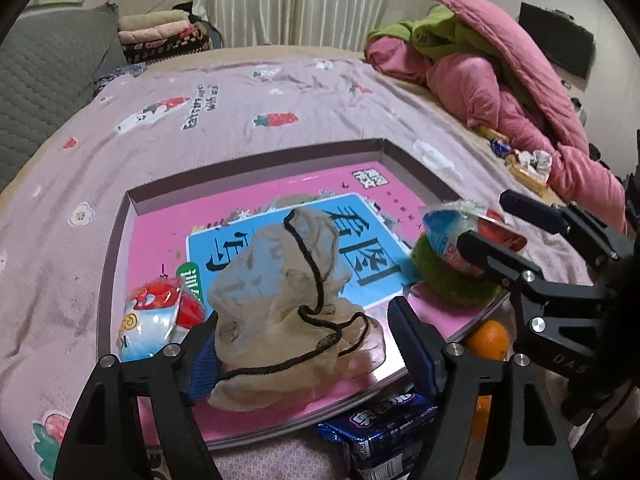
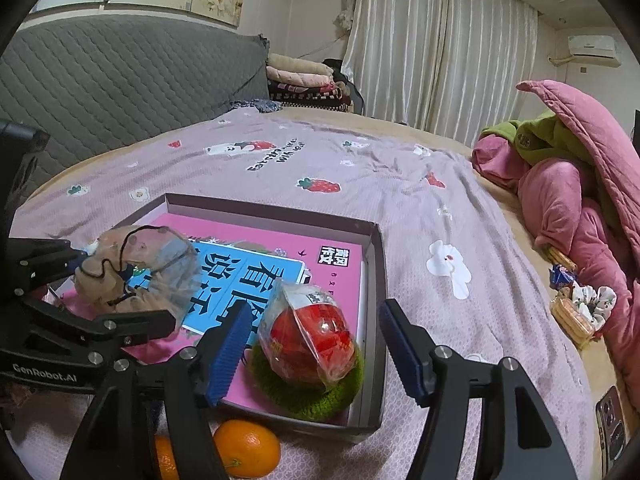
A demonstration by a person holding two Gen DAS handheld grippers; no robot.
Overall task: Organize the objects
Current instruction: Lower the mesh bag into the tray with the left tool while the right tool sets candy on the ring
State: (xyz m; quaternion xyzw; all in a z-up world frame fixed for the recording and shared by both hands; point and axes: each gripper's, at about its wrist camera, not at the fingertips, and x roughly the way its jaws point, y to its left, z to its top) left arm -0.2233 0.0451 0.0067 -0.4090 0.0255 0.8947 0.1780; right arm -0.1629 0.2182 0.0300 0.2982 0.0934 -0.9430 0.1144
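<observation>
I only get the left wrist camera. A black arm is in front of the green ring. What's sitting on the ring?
Observer: A wrapped red ball sits on the ring, inside the box.
Operator: Is the right gripper squeezing it?
Observer: No. The right gripper has its jaws open, one on each side of the ball, and neither touches it.
Operator: Is there anything else I can't see?
Observer: A phone lies on the bedspread, to the right of the box.
</observation>
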